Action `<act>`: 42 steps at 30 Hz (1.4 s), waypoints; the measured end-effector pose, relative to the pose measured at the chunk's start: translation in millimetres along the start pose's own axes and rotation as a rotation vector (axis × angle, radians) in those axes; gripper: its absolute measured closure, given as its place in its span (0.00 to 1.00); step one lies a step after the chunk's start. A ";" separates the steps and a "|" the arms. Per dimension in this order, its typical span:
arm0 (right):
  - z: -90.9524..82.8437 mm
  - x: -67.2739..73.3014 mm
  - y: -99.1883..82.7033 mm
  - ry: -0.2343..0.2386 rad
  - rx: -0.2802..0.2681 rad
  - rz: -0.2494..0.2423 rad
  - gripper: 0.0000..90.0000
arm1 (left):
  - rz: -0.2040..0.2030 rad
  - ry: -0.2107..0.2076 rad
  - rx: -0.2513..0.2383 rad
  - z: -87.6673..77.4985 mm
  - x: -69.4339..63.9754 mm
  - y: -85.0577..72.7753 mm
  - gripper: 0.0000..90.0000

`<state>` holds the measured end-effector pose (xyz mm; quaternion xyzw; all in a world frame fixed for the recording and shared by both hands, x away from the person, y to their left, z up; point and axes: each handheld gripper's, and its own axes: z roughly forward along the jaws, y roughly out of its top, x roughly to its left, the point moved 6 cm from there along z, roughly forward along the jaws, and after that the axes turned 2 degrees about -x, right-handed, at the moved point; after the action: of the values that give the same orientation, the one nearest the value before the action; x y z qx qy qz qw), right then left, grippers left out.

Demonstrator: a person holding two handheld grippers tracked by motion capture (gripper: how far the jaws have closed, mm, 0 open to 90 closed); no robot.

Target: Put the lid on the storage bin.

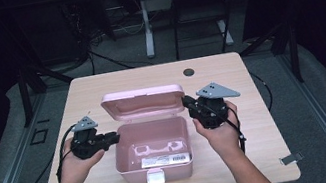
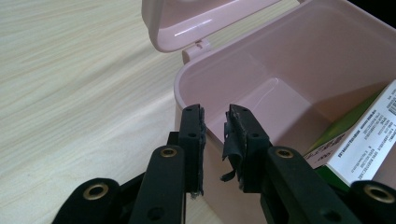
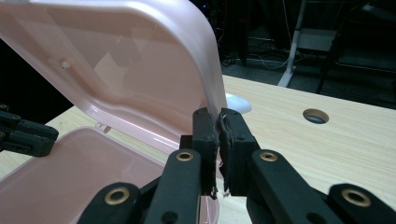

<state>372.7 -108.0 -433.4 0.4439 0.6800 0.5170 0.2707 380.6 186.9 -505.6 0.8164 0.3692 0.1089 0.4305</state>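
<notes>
Two grippers work one pink box [image 1: 152, 146], which sits at the middle of the table [image 1: 90, 91] with its lid [image 1: 143, 101] swung up and back on the far hinge.

Your right gripper [image 1: 187, 101] has its jaws pinched together on the right edge of the lid. In the right gripper view the thin pink rim runs down between the two pads [image 3: 208, 133] and they press on it from both sides, so the lid stands tilted open over the box.

Your left gripper [image 1: 114, 138] sits at the box's left wall. In the left gripper view its jaws stand a little apart, astride the rim of that wall [image 2: 198, 100]: one pad is outside the box, the other inside, over the hollow. You cannot tell from these pictures whether either pad touches the wall.

Inside the box, near the front wall, a white and green packet [image 1: 165, 159] lies flat, well apart from both grippers.
</notes>
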 end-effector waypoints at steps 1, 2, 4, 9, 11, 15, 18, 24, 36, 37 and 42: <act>-0.3 0.2 -0.2 0.000 0.000 0.000 0.95 | 0.000 0.002 -0.004 0.4 0.0 0.2 0.84; -0.5 0.2 -0.4 0.001 0.000 0.000 0.95 | 0.001 0.002 -0.003 0.2 0.1 0.2 0.85; -1.1 0.4 -0.7 0.003 0.000 0.000 0.95 | 0.002 0.001 -0.001 -0.1 0.1 0.3 0.85; -2.5 1.0 -2.0 0.009 0.001 0.002 0.94 | 0.007 0.001 -0.001 -0.3 -0.3 0.7 0.84; -3.0 1.4 -2.5 0.009 0.000 0.000 0.94 | 0.005 -0.006 -0.003 -1.0 -1.1 1.2 0.83; -4.2 2.2 -3.4 0.011 0.002 0.001 0.94 | 0.008 -0.006 -0.021 -5.4 -2.4 4.5 0.81; -5.1 2.3 -3.9 0.013 0.006 0.001 0.94 | 0.005 -0.003 -0.032 -10.4 -2.0 7.0 0.80; -7.3 3.2 -5.9 0.021 0.009 0.006 0.94 | 0.004 0.005 -0.055 -19.7 -2.0 12.6 0.79; -11.4 5.5 -10.0 0.031 0.014 0.012 0.93 | 0.017 0.026 -0.103 -35.1 -8.1 25.3 0.78; -11.6 5.4 -10.4 0.031 0.013 0.010 0.94 | 0.019 0.030 -0.105 -36.4 -8.2 26.1 0.78; -11.9 5.8 -12.5 0.030 0.018 0.008 0.93 | 0.020 0.037 -0.115 -40.8 -9.3 28.6 0.77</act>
<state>356.1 -109.3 -440.8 0.4411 0.6868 0.5188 0.2543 368.4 195.6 -457.2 0.7919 0.3618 0.1494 0.4686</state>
